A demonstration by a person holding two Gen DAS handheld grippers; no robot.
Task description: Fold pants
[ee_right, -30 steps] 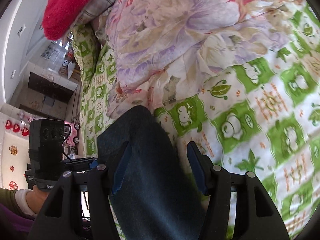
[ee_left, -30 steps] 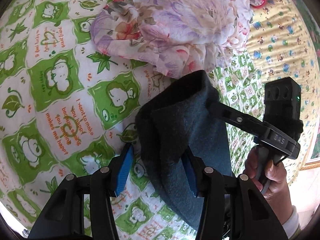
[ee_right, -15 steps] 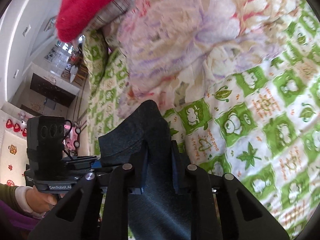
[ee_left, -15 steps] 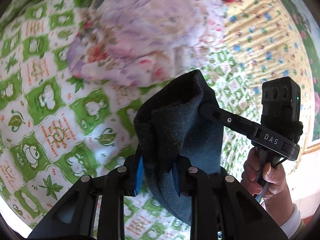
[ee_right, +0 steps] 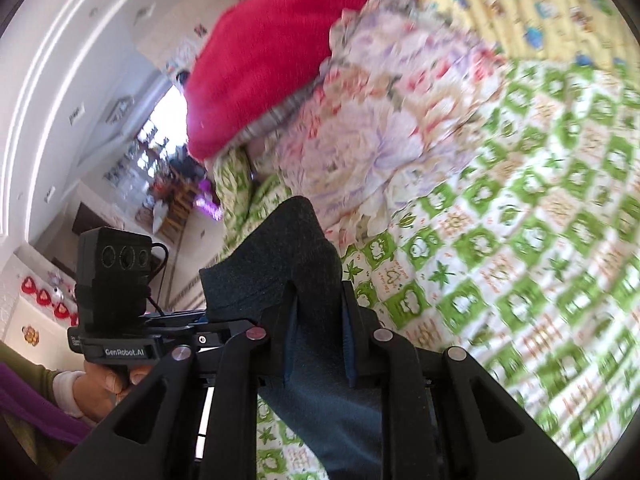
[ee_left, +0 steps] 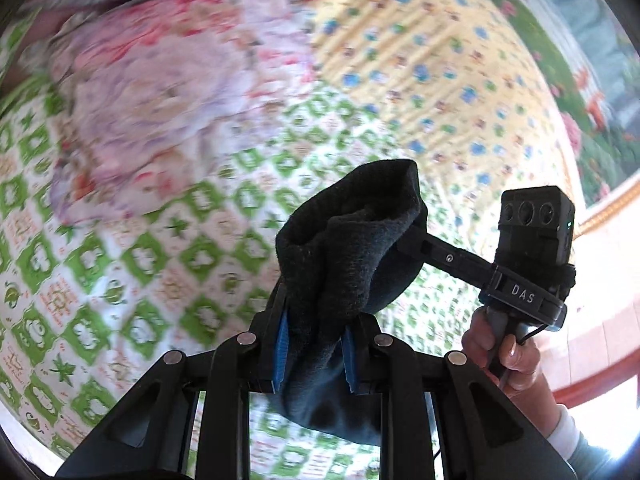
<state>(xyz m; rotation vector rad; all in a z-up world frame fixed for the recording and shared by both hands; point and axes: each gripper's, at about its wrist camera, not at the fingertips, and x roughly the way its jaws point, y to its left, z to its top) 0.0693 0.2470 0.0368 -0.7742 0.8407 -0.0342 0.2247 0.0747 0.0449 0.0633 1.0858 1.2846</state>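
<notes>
The dark blue-grey pants [ee_left: 344, 264] hang bunched between both grippers, lifted above the bed. My left gripper [ee_left: 314, 350] is shut on a fold of the pants; its blue pads [ee_left: 281, 344] pinch the cloth. My right gripper [ee_right: 318, 344] is shut on the pants [ee_right: 288, 264] too, and the cloth hangs down below its fingers. In the left wrist view the right gripper's body [ee_left: 520, 276] is at the right, reaching into the pants. In the right wrist view the left gripper's body [ee_right: 116, 304] is at the lower left.
The bed has a green-and-white printed sheet [ee_left: 120, 264]. A crumpled floral cloth [ee_left: 160, 96] lies farther back, with a red item [ee_right: 280, 40] on it. A yellow patterned quilt [ee_left: 420, 60] lies beyond. The room's floor and furniture [ee_right: 168, 208] show off the bed's left side.
Both grippers, open around the pants a second ago, have shut on them and lifted them off the sheet. Both views have swung upward and are blurred by motion.
</notes>
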